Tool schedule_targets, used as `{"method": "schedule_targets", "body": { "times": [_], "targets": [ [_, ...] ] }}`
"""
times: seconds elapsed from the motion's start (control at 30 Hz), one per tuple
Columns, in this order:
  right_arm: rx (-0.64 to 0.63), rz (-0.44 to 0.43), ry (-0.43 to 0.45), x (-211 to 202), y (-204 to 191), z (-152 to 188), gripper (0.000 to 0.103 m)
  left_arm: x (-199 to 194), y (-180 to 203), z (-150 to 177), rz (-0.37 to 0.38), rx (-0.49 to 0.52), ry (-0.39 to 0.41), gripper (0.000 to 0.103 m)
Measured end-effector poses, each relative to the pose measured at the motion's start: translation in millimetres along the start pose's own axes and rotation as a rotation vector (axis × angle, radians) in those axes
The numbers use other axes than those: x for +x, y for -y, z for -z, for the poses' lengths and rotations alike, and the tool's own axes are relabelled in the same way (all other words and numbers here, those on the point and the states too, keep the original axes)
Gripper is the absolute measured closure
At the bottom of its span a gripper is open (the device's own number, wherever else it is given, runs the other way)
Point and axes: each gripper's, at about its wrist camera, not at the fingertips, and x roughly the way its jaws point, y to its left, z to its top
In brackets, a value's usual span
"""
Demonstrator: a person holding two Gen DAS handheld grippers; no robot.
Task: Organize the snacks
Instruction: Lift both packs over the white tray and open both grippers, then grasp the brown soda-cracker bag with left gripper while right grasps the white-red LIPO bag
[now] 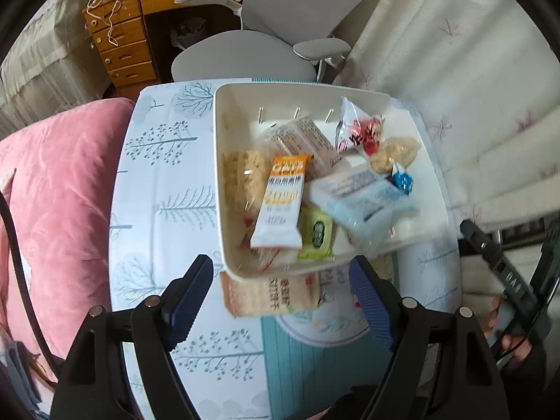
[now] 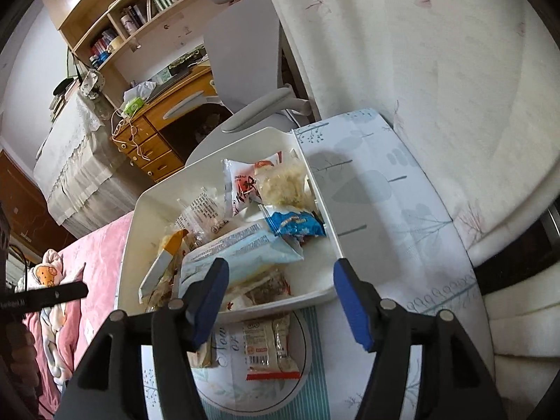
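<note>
Just beyond both pairs of jaws sits a cream rectangular plastic bin (image 1: 413, 241), holding an orange-and-white bar wrapper (image 1: 281, 203), a pale blue plastic packet (image 1: 364, 206), a green sachet (image 1: 316, 232), a red-and-white bag (image 1: 357, 133), a small blue wrapped sweet (image 1: 402, 182) and clear-wrapped biscuits. Nearer, a beige cracker packet (image 1: 269, 295) lies between the left gripper's (image 1: 281, 299) pads, untouched; those jaws stand wide apart and hold nothing. Likewise the right gripper (image 2: 280, 302) points steeply down with jaws spread and empty, over the bin's near wall, a red-edged snack packet (image 2: 267, 348) lying below them. Everything rests on a white tablecloth printed with blue trees (image 1: 164, 175), a pink quilt (image 1: 59, 182) to the left, a grey office chair (image 1: 280, 24) and wooden desk (image 1: 126, 38) beyond.
</note>
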Motion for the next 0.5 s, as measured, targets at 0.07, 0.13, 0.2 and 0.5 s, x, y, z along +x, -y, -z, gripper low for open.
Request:
{"method": "schedule_targets", "body": {
  "times": [0.07, 0.13, 0.2, 0.5],
  "targets": [
    [0.01, -0.002, -0.007, -4, 0, 4, 0.035, -4, -1, 10, -0.008, 0.019, 0.005, 0.024],
    [0.018, -0.008, -0.015, -7, 1, 7, 0.034, -8, -3, 19, -0.008, 0.037, 0.015, 0.024],
    [0.018, -0.011, -0.018, -8, 0, 12, 0.034, -12, -5, 29, -0.008, 0.06, 0.03, 0.024],
    [0.033, 0.036, -0.032, -10, -14, 34, 0.034, -20, -14, 69, 0.031, 0.256, 0.11, 0.024]
  ]
}}
